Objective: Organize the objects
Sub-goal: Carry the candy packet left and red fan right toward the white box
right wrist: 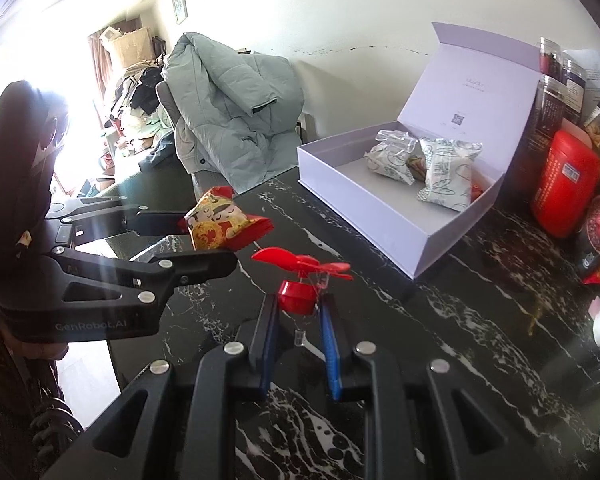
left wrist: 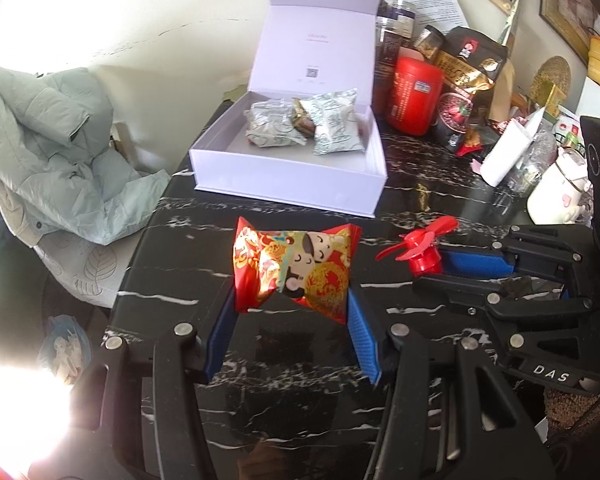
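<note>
Our left gripper (left wrist: pixel 292 300) clamps the red snack packet (left wrist: pixel 296 268); our right gripper (right wrist: pixel 300 312) pinches what looks like a small red fan (right wrist: pixel 302 276) above the black marble table (left wrist: pixel 300 360)

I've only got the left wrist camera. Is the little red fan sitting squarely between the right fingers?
Observer: Yes. The right wrist view shows both blue fingers pressing on the red fan at its round base, blades above the tips.
Operator: Anything hanging off it?
Observer: A small clear plastic piece dangles below the base, between the fingers.
Operator: And the box?
Observer: Something clear lies on the far packet in the white box.
</note>
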`<state>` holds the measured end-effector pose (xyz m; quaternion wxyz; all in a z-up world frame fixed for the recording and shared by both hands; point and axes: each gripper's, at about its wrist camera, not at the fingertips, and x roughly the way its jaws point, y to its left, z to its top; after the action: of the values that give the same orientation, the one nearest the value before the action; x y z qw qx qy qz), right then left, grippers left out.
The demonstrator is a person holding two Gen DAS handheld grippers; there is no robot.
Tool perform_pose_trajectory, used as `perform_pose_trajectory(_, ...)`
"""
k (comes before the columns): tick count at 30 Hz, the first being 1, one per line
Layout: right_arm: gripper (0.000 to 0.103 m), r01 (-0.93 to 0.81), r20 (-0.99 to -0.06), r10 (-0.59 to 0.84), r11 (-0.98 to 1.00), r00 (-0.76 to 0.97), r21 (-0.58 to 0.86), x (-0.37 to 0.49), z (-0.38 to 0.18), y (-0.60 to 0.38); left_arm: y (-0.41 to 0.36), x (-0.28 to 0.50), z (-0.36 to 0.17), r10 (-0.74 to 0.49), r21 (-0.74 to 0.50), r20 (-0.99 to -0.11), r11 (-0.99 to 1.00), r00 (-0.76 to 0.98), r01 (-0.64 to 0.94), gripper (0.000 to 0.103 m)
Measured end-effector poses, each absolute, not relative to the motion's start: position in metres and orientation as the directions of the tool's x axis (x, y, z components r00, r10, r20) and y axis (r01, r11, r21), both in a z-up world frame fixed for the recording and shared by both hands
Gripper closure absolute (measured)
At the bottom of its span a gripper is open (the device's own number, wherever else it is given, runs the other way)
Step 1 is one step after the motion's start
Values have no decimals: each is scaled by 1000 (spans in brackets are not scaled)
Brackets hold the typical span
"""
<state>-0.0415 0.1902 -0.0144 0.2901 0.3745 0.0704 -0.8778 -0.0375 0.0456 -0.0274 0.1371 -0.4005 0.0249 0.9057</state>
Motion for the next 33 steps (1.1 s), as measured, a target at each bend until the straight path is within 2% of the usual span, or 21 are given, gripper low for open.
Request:
perform_pose_trajectory(14, 83, 486, -694, -404, -870, -596, 89, -49, -8, 235, 95, -63, -25, 293, -74, -748, -929, -596, -363, 53)
perform_pose_trajectory(33, 83, 489, -691, -404, -868, -599, 83, -120, 3, 236, 100, -136, -18, 295, -68, -762, -922, -577, -381, 53)
